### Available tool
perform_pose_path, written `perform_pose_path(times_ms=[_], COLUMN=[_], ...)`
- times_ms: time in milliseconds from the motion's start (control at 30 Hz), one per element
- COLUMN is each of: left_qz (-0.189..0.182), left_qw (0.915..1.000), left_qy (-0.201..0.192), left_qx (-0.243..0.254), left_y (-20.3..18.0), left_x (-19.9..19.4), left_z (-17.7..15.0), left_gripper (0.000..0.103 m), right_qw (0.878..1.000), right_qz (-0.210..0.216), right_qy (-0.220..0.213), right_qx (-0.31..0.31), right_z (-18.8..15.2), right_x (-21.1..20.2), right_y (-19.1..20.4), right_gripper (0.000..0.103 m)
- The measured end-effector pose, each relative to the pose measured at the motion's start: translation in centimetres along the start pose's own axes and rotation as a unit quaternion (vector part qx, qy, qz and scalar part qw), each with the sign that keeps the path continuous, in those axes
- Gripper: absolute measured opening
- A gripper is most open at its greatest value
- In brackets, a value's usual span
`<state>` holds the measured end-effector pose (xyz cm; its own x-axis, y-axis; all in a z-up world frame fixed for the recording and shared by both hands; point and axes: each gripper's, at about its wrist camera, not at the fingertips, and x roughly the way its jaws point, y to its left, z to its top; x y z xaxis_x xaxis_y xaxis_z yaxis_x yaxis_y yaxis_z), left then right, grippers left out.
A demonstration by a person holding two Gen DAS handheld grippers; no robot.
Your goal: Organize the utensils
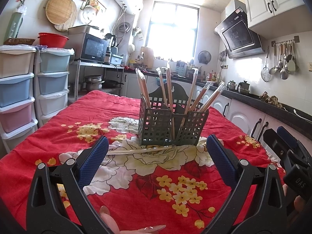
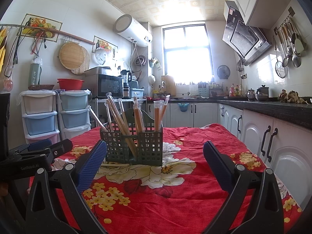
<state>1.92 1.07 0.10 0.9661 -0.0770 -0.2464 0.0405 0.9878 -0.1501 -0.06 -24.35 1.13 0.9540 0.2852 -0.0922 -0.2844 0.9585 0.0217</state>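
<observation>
So the big risk here, as I see it: that last wrapped chopstick pair (image 1: 140,150) is lying flat on the floral red tablecloth (image 1: 58,136), tucked right against the front foot of the green lattice utensil holder (image 1: 171,126). It's thin, it's in slippery-looking plastic, and the cloth is soft and wrinkly. Coming down on it, the pads could easily pinch fabric along with it, or just skid off the wrapper. And since it's touching the holder's base, a sloppy approach could nudge the holder, which looks light and is already loaded with wrapped chopsticks (image 1: 167,89) leaning out in every direction. Tip that and you're redoing everything.

The left gripper (image 1: 157,156) is spread wide with nothing in it, and the loose pair sits just ahead of it, the near end almost at the left pad, running off to the right toward the holder's middle. The right gripper (image 2: 155,161) is also wide open and empty, facing the holder (image 2: 134,144) straight on, with the loose pair (image 2: 115,164) visible as a pale strip at the holder's base near its left pad.

My guess is this is nearly finished, one piece left on the table.
</observation>
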Motion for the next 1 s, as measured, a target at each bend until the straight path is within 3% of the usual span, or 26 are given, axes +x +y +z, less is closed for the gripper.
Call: perform_pose_path(times_ms=[800,933,1000], left_qz=[0.001,0.0,0.025], left_qw=[0.9996,0.9978,0.9956], left_qy=[0.024,0.049,0.067], left_qx=[-0.011,-0.046,-0.061], left_y=[0.9,2.9,5.3], left_x=[0.6,0.5,0.6], left_z=[0.0,0.8,2.1], left_gripper=[0.093,0.093,0.092], right_qw=[1.0,0.999,0.997], right_qz=[-0.006,-0.028,-0.048], right_qy=[0.001,0.03,0.053], right_qx=[0.004,0.021,0.029], right_z=[0.0,0.5,1.2], right_x=[-0.1,0.6,1.3], right_y=[-0.3,-1.2,-2.2], right_gripper=[0.097,0.097,0.097])
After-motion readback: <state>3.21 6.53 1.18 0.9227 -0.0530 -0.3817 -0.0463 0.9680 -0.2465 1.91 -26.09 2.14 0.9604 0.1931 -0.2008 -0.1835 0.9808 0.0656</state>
